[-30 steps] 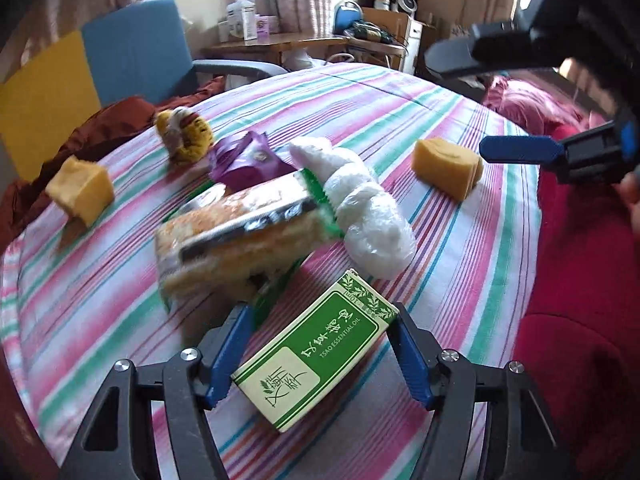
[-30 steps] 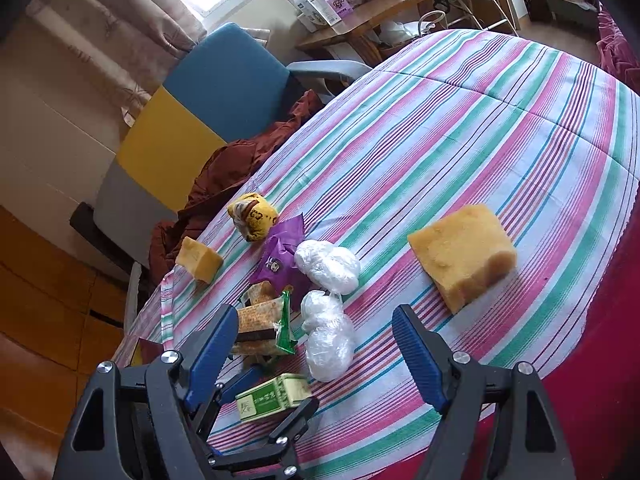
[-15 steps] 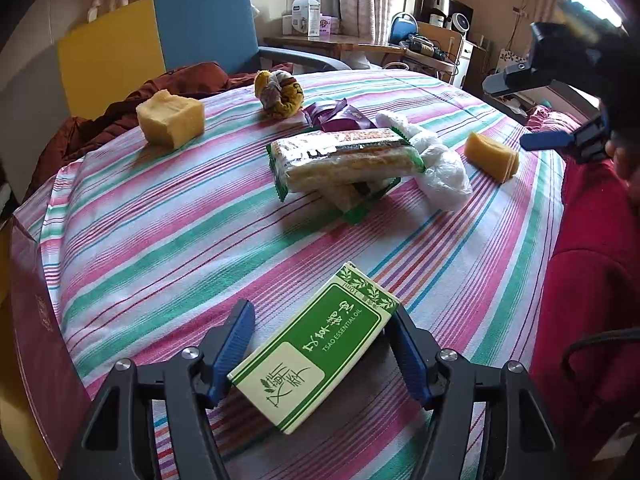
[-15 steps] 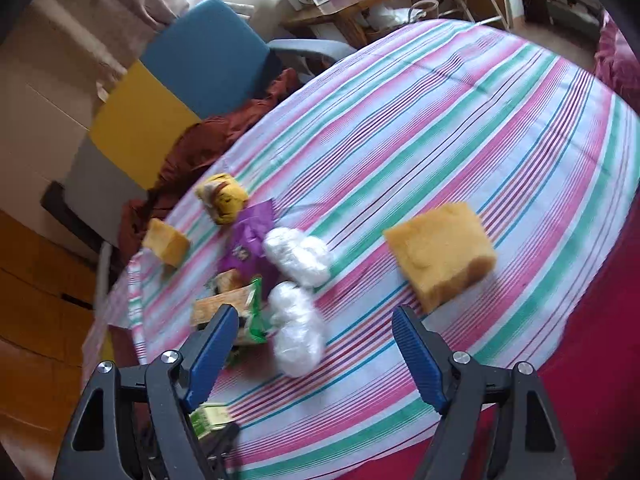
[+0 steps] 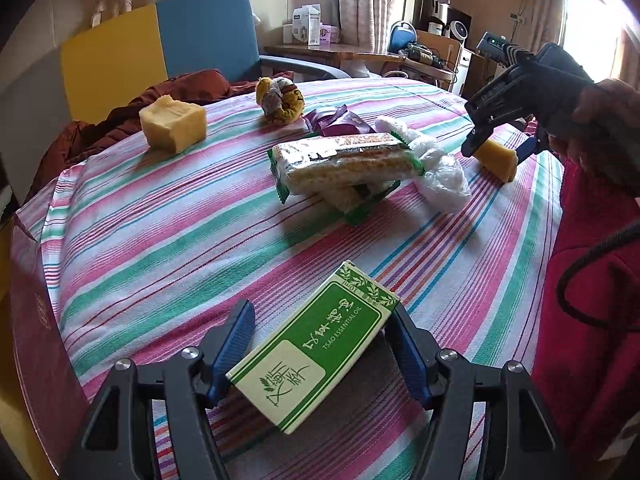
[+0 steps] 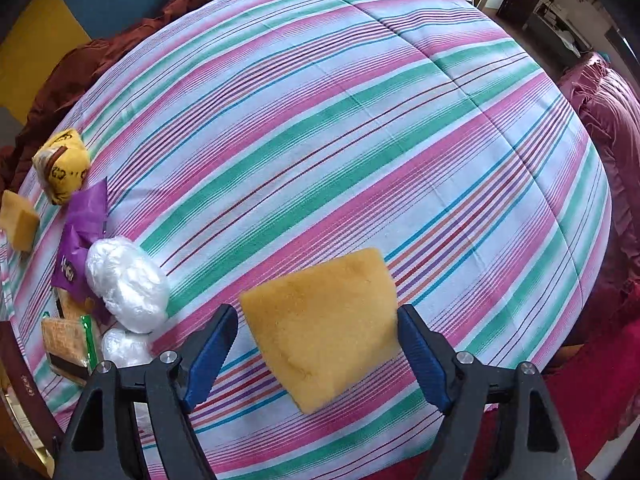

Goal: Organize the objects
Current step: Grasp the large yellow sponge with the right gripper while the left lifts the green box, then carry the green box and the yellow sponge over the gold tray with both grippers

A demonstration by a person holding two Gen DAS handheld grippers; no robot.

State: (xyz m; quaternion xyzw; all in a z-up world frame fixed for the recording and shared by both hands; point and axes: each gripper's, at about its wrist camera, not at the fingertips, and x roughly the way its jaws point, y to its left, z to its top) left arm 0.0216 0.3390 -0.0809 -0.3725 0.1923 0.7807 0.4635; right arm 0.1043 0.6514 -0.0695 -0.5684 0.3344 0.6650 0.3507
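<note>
Right hand-held gripper [image 6: 316, 350] points down over the yellow sponge [image 6: 324, 328] on the striped bench [image 6: 360, 120]; jaws apart, straddling it, left pad clear, right pad at its edge, not clamped. Sponge's long axis runs across the jaw gap. Left hand-held gripper [image 5: 320, 354] is clamped on the green box [image 5: 316, 344], held diagonally, well apart from the sponge.

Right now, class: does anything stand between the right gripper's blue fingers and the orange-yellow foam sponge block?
Nothing visible does. The right gripper straddles the orange-yellow foam sponge block; only striped tablecloth lies around it, and the white plastic bundle sits aside.
</note>
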